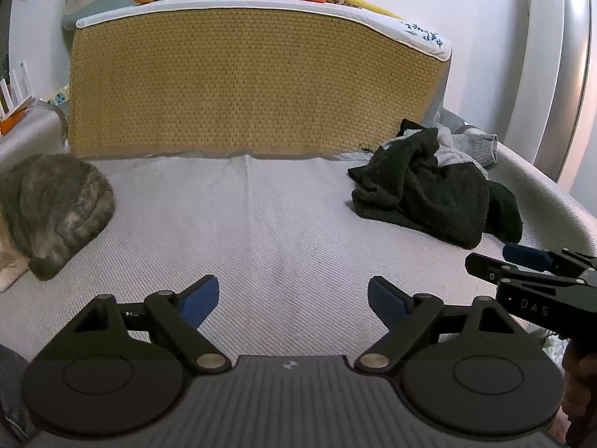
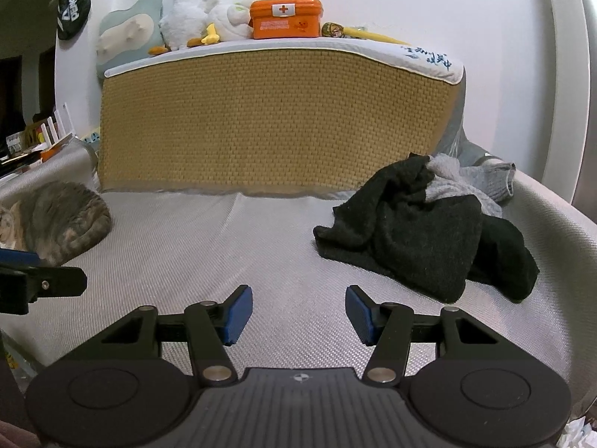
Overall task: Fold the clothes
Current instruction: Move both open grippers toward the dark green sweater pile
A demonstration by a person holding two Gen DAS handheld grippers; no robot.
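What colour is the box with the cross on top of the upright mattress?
Orange plastic first-aid box, its cross red on a white patch; clearest in the right wrist view.

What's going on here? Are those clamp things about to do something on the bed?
A person holds two hand-held grippers over a grey bed, set to fold clothes. Nothing is picked up yet: the left gripper and the right gripper are both open and empty. A crumpled pile of dark clothes with a grey garment lies to the right. A cat is curled up on the left.

Soft cloth on a woven bed

Black garment (image 2: 418, 239) fuzzy matt knit; bed cover (image 2: 231, 254) finely textured weave; mattress (image 2: 276, 119) side coarse straw-coloured weave; first-aid box (image 2: 285, 18) glossy plastic
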